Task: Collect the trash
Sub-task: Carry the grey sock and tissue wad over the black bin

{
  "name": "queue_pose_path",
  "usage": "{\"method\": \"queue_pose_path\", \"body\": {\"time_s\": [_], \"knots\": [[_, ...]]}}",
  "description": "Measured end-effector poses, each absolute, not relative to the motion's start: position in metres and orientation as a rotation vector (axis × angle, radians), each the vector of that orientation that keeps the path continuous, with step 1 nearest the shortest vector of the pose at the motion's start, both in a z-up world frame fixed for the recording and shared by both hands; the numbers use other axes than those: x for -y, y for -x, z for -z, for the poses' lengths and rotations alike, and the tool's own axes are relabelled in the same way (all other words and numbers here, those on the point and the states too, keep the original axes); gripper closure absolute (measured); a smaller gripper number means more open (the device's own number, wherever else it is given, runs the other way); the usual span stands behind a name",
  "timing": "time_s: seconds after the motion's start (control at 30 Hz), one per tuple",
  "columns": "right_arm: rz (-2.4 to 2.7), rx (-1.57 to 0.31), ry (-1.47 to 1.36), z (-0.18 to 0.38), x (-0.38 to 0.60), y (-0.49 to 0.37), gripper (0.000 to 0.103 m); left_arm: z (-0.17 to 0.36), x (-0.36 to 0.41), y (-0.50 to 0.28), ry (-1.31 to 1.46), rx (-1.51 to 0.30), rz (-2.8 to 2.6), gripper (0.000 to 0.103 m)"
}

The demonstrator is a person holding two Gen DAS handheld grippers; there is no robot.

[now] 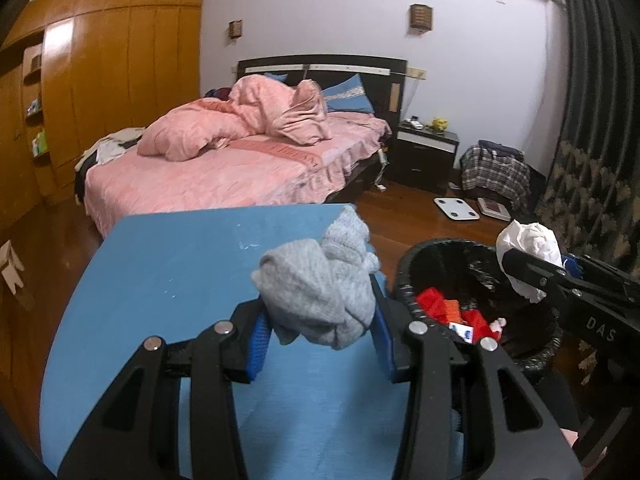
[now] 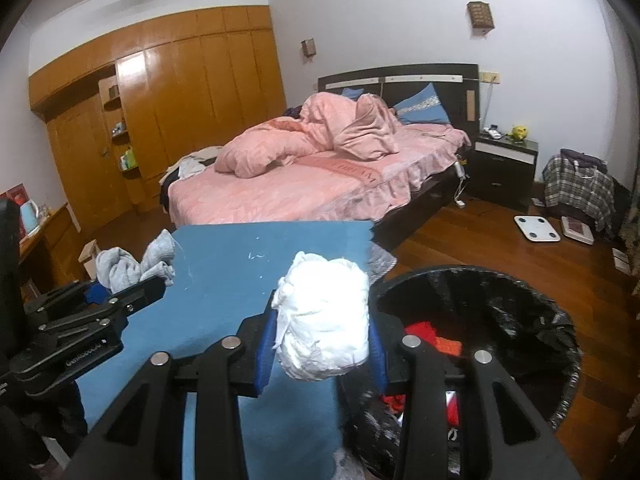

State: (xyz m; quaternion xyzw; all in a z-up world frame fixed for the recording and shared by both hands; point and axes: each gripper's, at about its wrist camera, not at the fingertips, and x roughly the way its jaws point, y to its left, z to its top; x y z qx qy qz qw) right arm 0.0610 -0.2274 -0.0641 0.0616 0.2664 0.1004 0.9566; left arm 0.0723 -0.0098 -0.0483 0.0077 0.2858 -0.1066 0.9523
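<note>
**Two soft bundles held over the blue table, bin at lower right**

While both my tools are raised above the blue table, each one is clamped on a piece of trash. My left gripper has its ribbed blue pads pressed into a grey knitted cloth, a limp, bunched lump with a fine looped texture that bulges above the fingers and droops a little below them. In the right wrist view the same cloth shows at centre left, sticking up from the black linkage.

My right gripper grips a white paper wad, crumpled into a rough barrel shape with creased, matte folds; its blue pads squeeze it from both sides. In the left wrist view that wad sits at the right edge of the frame, above the far rim of the bin.

A round bin lined with a glossy, wrinkled black bag stands just beside the table's right edge, at lower right of both frames. Inside lie red and orange scraps and a small white carton.

Behind the table, mid-frame, stands a bed with a puffy pink quilt, on a polished wooden floor.
</note>
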Motion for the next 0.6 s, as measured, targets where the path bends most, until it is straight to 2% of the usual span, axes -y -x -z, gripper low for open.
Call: {"method": "queue_pose_path", "body": {"time_s": [0.6], "knots": [[-0.063, -0.489, -0.119, 0.053, 0.295, -0.027, 0.065, 0.040, 0.091, -0.052, -0.078, -0.537, 0.385, 0.061]]}}
